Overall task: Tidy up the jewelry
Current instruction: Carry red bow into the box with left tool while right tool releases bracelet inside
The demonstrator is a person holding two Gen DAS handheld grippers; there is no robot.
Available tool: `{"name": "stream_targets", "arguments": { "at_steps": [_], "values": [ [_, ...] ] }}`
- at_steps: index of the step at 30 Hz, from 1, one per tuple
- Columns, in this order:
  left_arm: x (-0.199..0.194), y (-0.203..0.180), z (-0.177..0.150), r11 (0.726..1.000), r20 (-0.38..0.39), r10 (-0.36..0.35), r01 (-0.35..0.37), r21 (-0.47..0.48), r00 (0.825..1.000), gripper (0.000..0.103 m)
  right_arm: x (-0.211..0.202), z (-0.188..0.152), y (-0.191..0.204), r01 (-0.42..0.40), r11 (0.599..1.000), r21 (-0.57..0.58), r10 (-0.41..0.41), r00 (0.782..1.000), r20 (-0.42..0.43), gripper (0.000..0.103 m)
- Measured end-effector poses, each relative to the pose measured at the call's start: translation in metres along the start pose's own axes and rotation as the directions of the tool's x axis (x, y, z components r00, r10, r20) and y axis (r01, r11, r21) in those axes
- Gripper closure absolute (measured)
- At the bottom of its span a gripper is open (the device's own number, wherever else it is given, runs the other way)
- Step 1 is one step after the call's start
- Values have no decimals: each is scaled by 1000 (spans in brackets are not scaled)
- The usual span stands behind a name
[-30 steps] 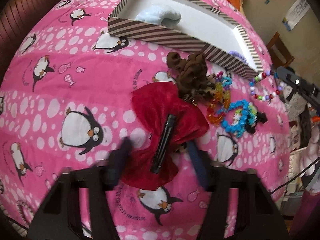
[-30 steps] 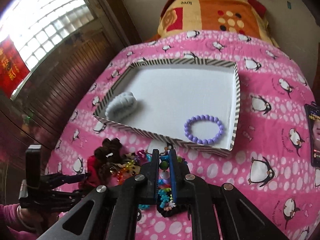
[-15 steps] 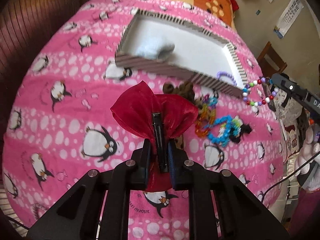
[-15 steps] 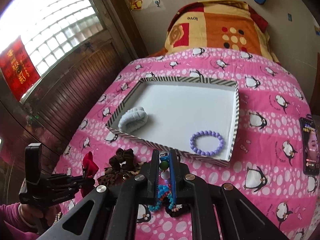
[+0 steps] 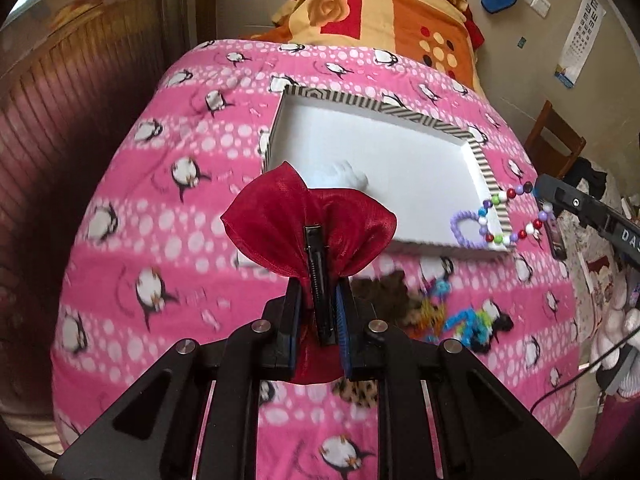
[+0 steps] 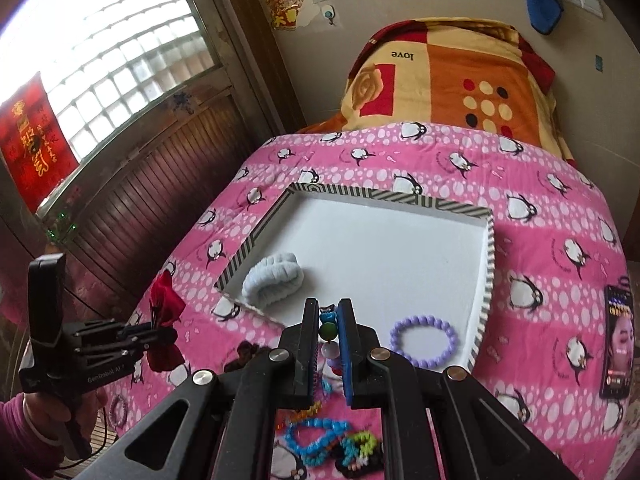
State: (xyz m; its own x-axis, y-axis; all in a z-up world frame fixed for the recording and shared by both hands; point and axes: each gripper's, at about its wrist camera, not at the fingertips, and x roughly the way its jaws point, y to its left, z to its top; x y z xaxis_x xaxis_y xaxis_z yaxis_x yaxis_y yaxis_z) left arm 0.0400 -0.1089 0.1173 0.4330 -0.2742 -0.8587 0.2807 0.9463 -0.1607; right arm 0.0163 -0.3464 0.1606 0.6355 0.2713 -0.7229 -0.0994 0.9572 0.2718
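Bedroom, pink penguin blanket (image 5: pixel 132 216) carrying striped tray (image 5: pixel 486 168). We hold red bow clip (image 5: pixel 308 220) clamped in left gripper (image 5: pixel 318 312), clip axis along fingers, tray's near-left corner just ahead. Right gripper (image 6: pixel 329 344) pinches bead bracelet (image 5: pixel 508 216) over tray's near-right corner, nearer.

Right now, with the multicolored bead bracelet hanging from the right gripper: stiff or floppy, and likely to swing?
Probably floppy: the multicolored bead bracelet sags in a loose loop from the right gripper. It likely swings, since only a few beads sit between the pads. It probably settles flat in the striped tray, like the purple bead bracelet.
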Motion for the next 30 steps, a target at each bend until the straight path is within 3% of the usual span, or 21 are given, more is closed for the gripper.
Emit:
{"name": "stream_targets", "arguments": {
  "at_steps": [15, 26, 30],
  "values": [
    [78, 7, 77, 1000, -60, 16, -15, 8, 998, 89, 105, 68, 6, 3, 1000, -25, -5, 995, -98, 94],
    [127, 15, 112, 999, -96, 37, -40, -21, 995, 89, 193, 108, -4, -34, 999, 19, 37, 985, -169, 94],
    [140, 14, 117, 998, -108, 49, -51, -20, 993, 89, 219, 116, -22, 12, 998, 54, -3, 984, -178, 94]
  ]
}}
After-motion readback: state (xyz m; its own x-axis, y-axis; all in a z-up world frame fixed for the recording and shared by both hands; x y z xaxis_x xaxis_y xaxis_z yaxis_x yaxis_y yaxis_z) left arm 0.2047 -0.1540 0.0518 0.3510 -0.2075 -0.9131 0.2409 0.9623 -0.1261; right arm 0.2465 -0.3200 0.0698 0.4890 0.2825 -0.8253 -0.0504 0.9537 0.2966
